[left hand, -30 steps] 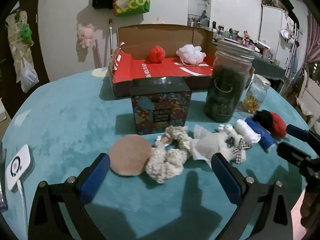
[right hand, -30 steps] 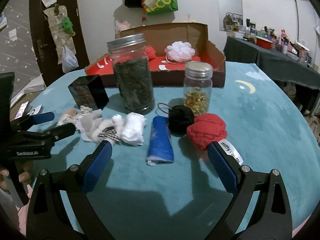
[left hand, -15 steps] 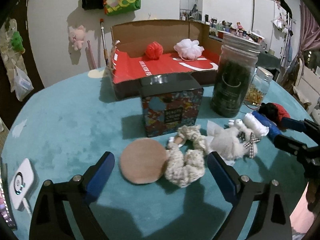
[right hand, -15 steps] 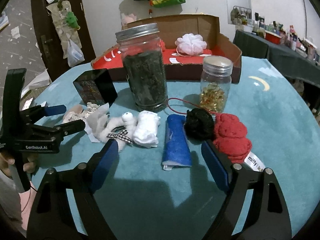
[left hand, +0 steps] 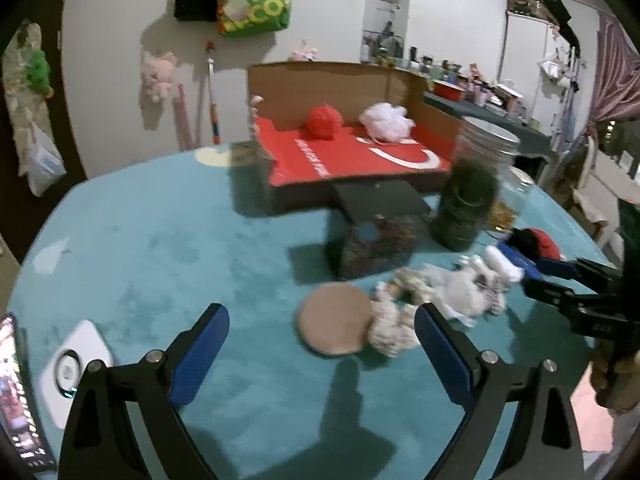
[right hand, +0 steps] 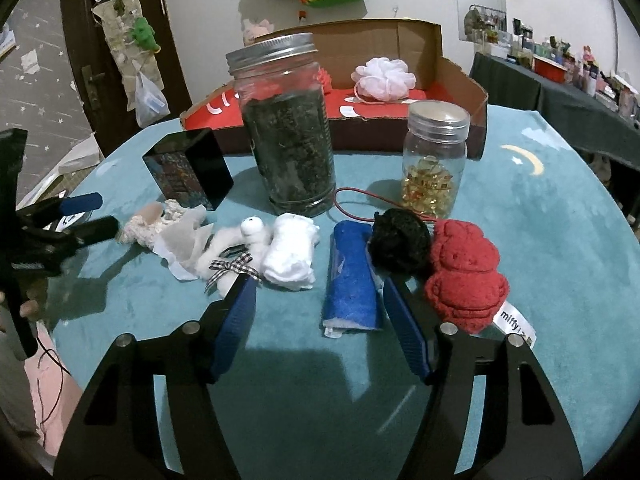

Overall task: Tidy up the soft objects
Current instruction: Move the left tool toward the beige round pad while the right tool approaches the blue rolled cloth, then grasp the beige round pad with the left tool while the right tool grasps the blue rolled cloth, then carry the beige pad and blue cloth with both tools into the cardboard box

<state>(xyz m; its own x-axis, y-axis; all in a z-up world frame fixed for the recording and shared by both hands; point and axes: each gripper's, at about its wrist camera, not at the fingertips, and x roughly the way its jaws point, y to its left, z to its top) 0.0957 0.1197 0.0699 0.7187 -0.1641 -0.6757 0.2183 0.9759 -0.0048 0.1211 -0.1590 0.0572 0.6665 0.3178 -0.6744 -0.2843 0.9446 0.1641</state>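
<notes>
Right wrist view, right gripper (right hand: 318,292) fingers closing around rolled blue felt cloth (right hand: 352,278), flanked by white rolled sock (right hand: 294,254), black yarn ball (right hand: 398,242), tall dark-filled glass jar (right hand: 290,128) behind, left gripper (left hand: 322,330) fingers spread wide, nothing held.

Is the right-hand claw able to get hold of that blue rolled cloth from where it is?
Probably yes. The blue rolled cloth lies just ahead of the right gripper, near its right finger; nothing lies between, and the jaws are closing without pressing it yet.
</notes>
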